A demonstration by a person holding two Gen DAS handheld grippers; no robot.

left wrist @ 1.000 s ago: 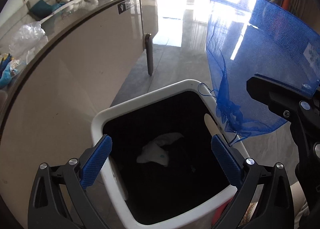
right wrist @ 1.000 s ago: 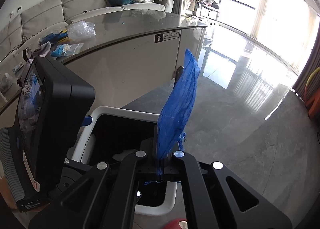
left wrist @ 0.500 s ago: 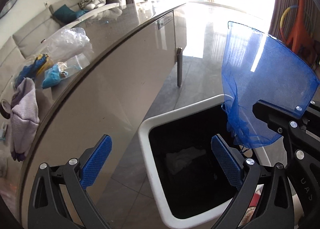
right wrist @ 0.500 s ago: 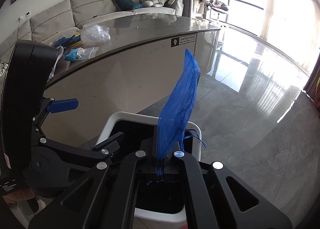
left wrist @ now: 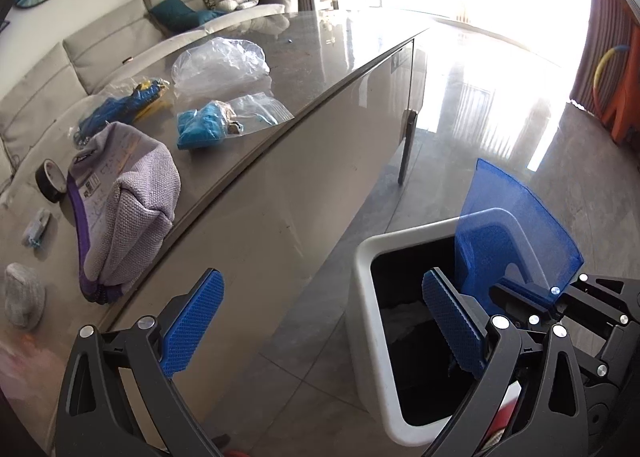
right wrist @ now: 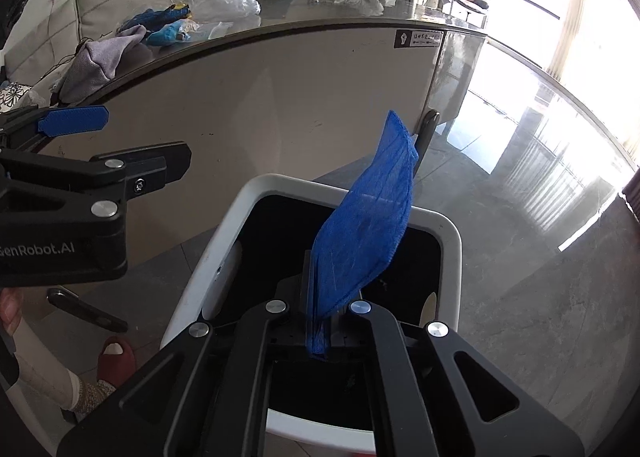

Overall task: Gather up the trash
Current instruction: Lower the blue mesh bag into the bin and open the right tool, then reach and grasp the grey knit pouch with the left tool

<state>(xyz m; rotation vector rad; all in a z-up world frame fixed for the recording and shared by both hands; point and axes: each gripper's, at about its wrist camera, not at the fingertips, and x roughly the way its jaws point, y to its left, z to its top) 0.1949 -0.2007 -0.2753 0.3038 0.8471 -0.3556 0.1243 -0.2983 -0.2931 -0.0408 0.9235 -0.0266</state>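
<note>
While the left tongs (left wrist: 320,329) hang with their blue pads spread wide and nothing between them, the left wrist view looks down past the bench (left wrist: 304,69) edge to the white bin (left wrist: 366,297) on the floor. A blue mesh bag (left wrist: 520,225) stands above the bin's far side, gripped at its lower edge by the right tongs (left wrist: 554,299). More litter waits on the bench: a crumpled clear bag (left wrist: 220,65), a small zip bag with blue scraps (left wrist: 218,123), a blue and yellow wrapper (left wrist: 120,105), a lilac pouch (left wrist: 124,209) and a tape roll (left wrist: 50,181). The bench top is polished grey stone, reflective, with a sofa (left wrist: 100,45) behind it.

From the right wrist view, the right tongs (right wrist: 318,341) are clamped together on the mesh bag (right wrist: 368,233), which rises over the bin's (right wrist: 224,233) dark opening. The left tongs (right wrist: 74,123) show at the left, beside the bench (right wrist: 352,19) front. A slippered foot (right wrist: 116,361) stands by the bin.

I judge the step in hand to be dropping the mesh bag; the next move calls for parting the right tongs over the opening so it falls inside, while the left reaches for bench litter. The glossy floor (right wrist: 540,217) glares under tall windows.
</note>
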